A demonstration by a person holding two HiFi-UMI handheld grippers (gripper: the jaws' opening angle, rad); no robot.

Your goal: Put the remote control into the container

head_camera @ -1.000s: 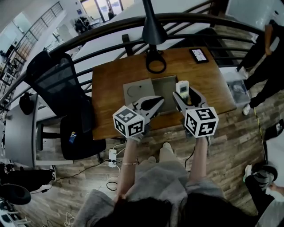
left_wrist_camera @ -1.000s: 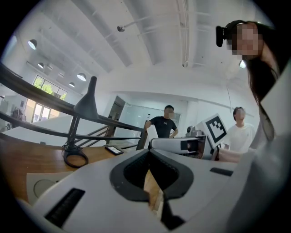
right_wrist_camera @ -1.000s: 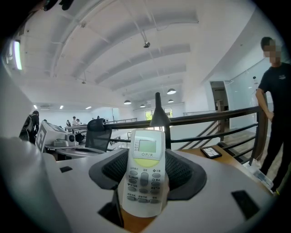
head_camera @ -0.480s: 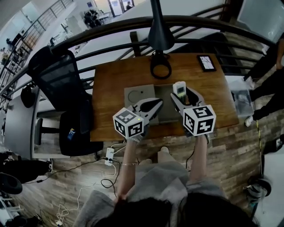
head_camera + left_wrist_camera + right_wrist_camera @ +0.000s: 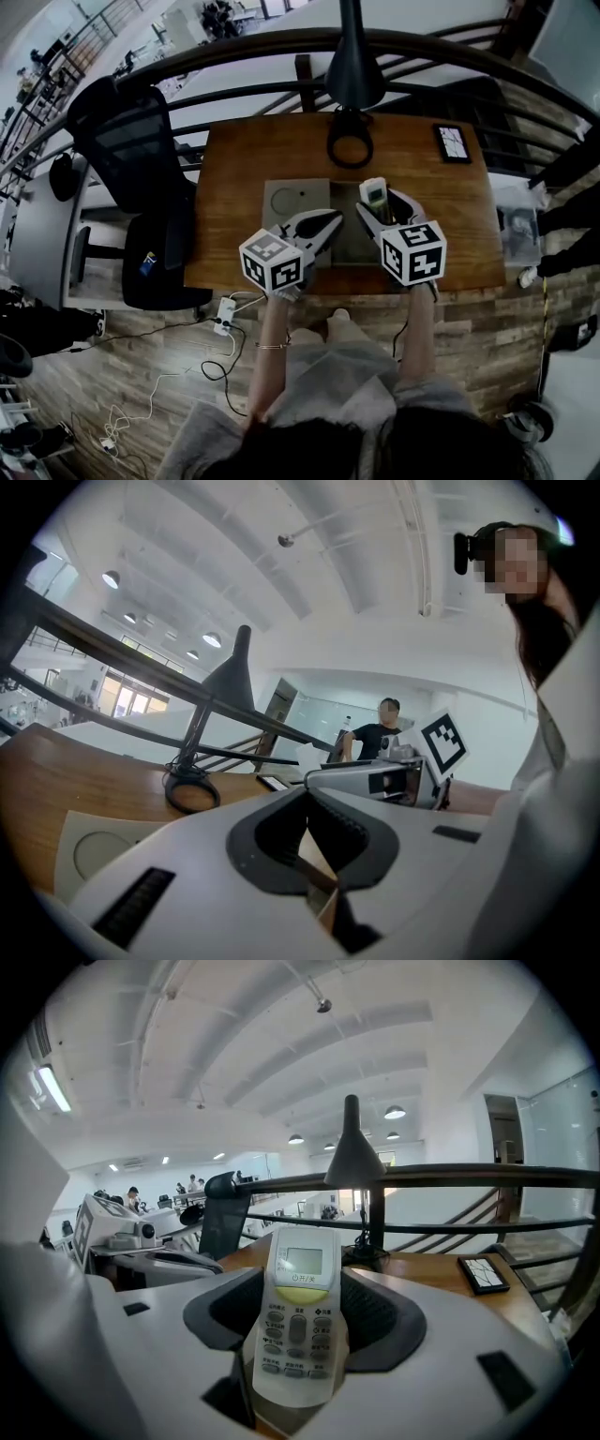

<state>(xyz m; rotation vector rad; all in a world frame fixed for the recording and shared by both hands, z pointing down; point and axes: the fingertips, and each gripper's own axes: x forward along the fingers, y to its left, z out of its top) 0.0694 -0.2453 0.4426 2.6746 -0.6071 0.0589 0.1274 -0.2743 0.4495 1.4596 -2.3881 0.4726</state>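
Note:
A white remote control [image 5: 298,1321] with a small screen and grey buttons stands upright between the jaws of my right gripper [image 5: 300,1307], which is shut on it. In the head view the remote control [image 5: 374,193] sticks out past the right gripper [image 5: 380,203], above the right part of the grey container [image 5: 345,214] on the wooden table [image 5: 244,159]. My left gripper [image 5: 328,223] hovers over the container's left part. Its jaws are shut with nothing between them, as the left gripper view shows at the left gripper [image 5: 307,832].
A flat grey lid [image 5: 292,199] with a round mark lies just left of the container. A black lamp with a ring base [image 5: 351,150] stands behind it, and a phone [image 5: 453,142] lies at the back right. A railing runs past the table's far edge. An office chair [image 5: 141,159] stands at the left.
The head view has shifted, so the table sits a little lower and more centred. Both grippers stay over the container, and the right one keeps hold of the remote control.

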